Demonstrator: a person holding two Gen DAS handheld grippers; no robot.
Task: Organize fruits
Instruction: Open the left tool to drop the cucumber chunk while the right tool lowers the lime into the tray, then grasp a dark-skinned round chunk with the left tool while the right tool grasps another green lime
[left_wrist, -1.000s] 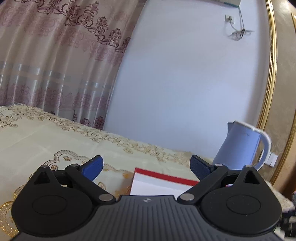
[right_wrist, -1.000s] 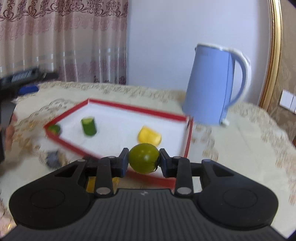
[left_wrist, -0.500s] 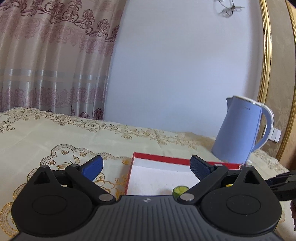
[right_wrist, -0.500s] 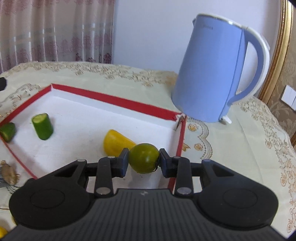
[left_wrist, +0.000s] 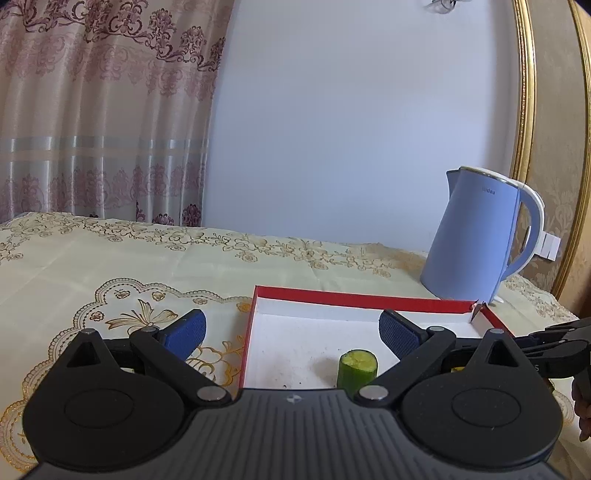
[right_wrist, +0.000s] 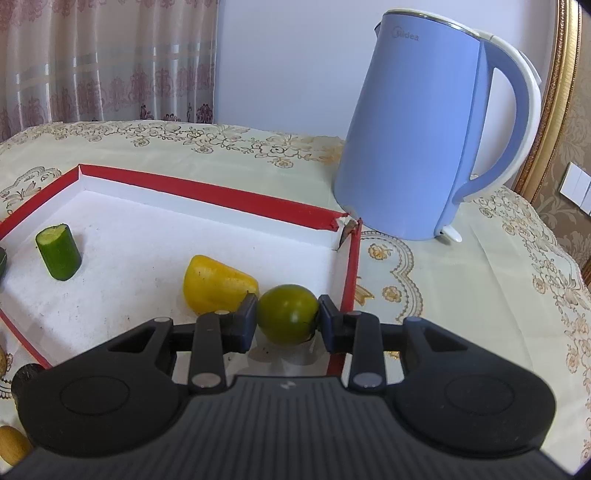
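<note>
My right gripper (right_wrist: 287, 314) is shut on a round green fruit (right_wrist: 287, 313) and holds it low over the right part of the red-rimmed white tray (right_wrist: 207, 192), next to a yellow fruit piece (right_wrist: 218, 284). A green cucumber piece (right_wrist: 59, 252) stands at the tray's left; it also shows in the left wrist view (left_wrist: 357, 371). My left gripper (left_wrist: 291, 332) is open and empty above the tray's (left_wrist: 354, 297) near left corner. The right gripper's body shows at the right edge of the left wrist view (left_wrist: 561, 350).
A blue electric kettle (right_wrist: 424, 140) stands just behind the tray's right corner, also in the left wrist view (left_wrist: 476, 240). A patterned tablecloth (right_wrist: 461, 295) covers the table. Small brownish items (right_wrist: 11, 443) lie at the lower left off the tray. Curtain and wall stand behind.
My right gripper has carried the green fruit forward and down over the tray, beside the yellow piece. My left gripper view has tilted down, so the tray and cucumber piece show.
</note>
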